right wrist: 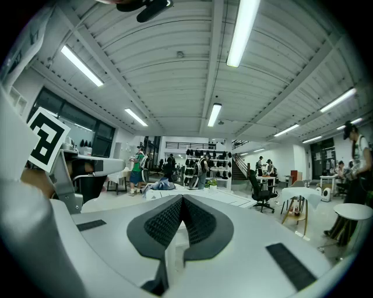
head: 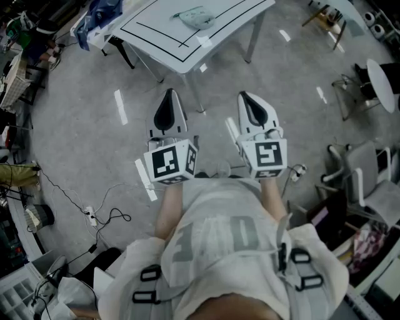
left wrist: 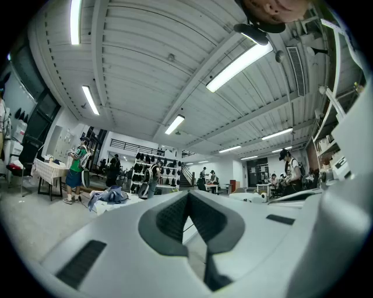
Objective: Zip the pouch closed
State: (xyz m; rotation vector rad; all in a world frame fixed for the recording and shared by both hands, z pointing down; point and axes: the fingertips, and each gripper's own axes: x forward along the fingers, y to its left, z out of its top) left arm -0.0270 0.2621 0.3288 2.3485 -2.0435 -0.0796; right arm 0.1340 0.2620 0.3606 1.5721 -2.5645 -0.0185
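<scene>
Closest to the head camera is the person's pale shirt (head: 219,237) with dark harness straps (head: 145,284) over it, and just past it both forearms reach forward, each carrying a gripper side by side at about the same height and pointing roughly level. On the left gripper (head: 168,94) the two dark ribbed pads press flat together, as its own view shows (left wrist: 187,197), with nothing caught between them. The right gripper (head: 243,95) is likewise fully closed and empty, its pads meeting in a thin seam in its own view (right wrist: 182,199). Each carries its marker cube at the rear, nearest the person's body. Beyond both sets of tips, well apart from them and out of reach, stands a white table (head: 162,44) marked with a black outline (head: 164,39). The pouch (head: 197,17), a small light greenish thing, lies on the table inside that outline, ahead of the gap between the two grippers; whether its zip is open cannot be made out. A blue cloth (head: 103,12) sits at the table's corner, ahead and to the left of the left gripper. Below the grippers is grey floor (head: 81,144), with cables (head: 94,215) trailing off to the left of the left gripper and chairs (head: 362,178) to the right of the right gripper.
</scene>
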